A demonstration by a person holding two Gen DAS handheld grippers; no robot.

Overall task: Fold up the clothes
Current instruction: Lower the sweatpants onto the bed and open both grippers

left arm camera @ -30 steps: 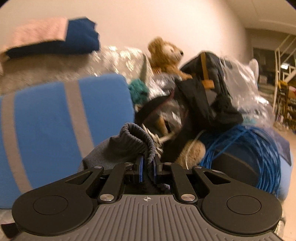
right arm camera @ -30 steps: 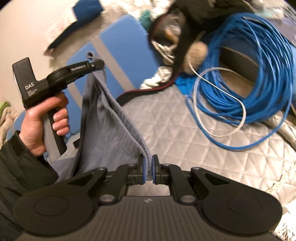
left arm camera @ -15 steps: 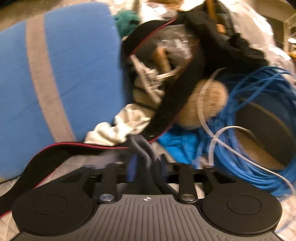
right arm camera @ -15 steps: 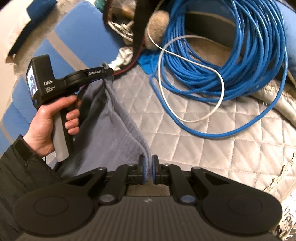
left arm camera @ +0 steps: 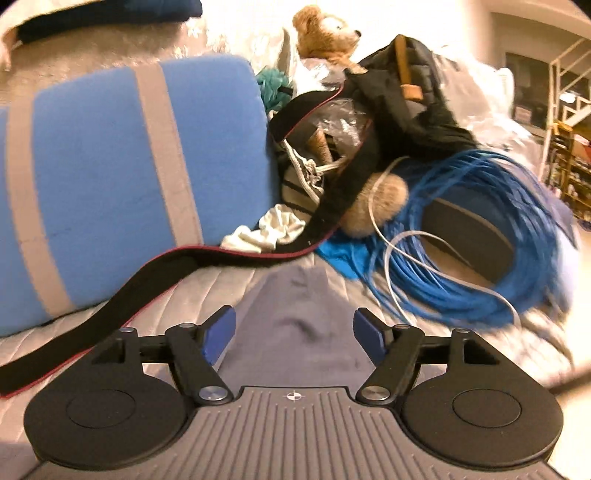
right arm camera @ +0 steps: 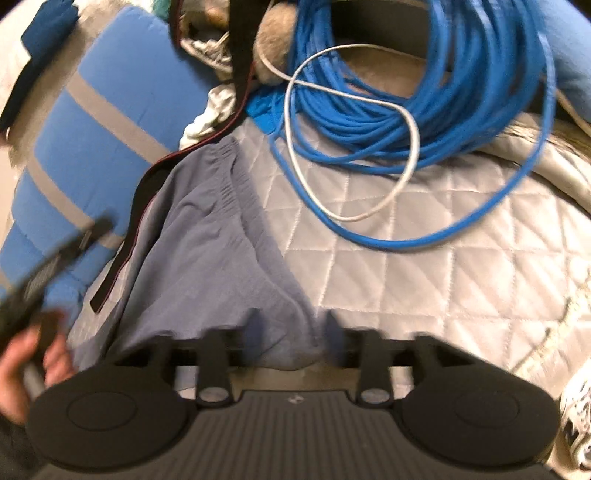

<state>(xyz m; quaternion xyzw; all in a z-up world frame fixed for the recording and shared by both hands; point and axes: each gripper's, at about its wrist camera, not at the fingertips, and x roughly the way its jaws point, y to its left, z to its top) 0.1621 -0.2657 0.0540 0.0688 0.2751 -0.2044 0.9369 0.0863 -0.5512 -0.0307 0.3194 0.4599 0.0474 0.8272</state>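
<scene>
A grey garment (right arm camera: 207, 254) with an elastic waistband lies spread on the quilted silver bedcover (right arm camera: 443, 266). In the left wrist view a corner of the grey garment (left arm camera: 295, 314) lies on the cover between the spread blue pads. My left gripper (left arm camera: 294, 328) is opening and its pads do not touch the cloth. My right gripper (right arm camera: 291, 334) is opening too, blurred, with the garment's near edge lying loose between its fingers. The left gripper's handle and a hand (right arm camera: 33, 354) show blurred at the lower left of the right wrist view.
A blue cushion with grey stripes (left arm camera: 110, 177) stands at the left. A black strap with red edging (left arm camera: 155, 273) runs beside the garment. A big coil of blue cable (right arm camera: 424, 96) with a white cord (right arm camera: 369, 110), a dark bag, a teddy bear (left arm camera: 325, 33) and white cloth (left arm camera: 269, 229) crowd the back.
Both grippers have let go of the grey garment and stand with spread jaws. The garment, which hung between them, now lies flat on the cover. The left hand has pulled back from it.
</scene>
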